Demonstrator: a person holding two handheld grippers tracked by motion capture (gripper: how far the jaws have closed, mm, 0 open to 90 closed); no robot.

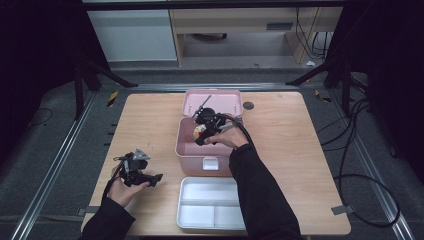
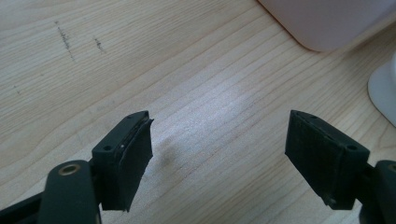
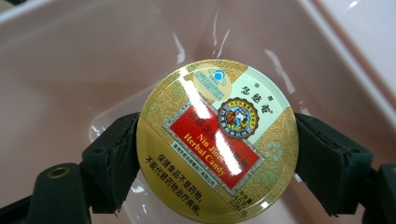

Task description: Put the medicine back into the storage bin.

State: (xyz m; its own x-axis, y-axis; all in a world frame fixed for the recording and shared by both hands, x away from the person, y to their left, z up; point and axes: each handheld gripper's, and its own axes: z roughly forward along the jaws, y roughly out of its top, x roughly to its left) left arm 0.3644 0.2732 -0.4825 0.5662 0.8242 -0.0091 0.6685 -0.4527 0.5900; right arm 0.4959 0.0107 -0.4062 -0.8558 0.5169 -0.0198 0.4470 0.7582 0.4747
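tin (image 3: 218, 140), one, in right claw (image 3: 215, 161)

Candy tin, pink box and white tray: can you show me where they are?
candy tin (image 3: 217, 140), right gripper view, middle of its lid.
pink box (image 1: 192, 152), high view, front wall.
white tray (image 1: 210, 192), high view, bare floor of a compartment.
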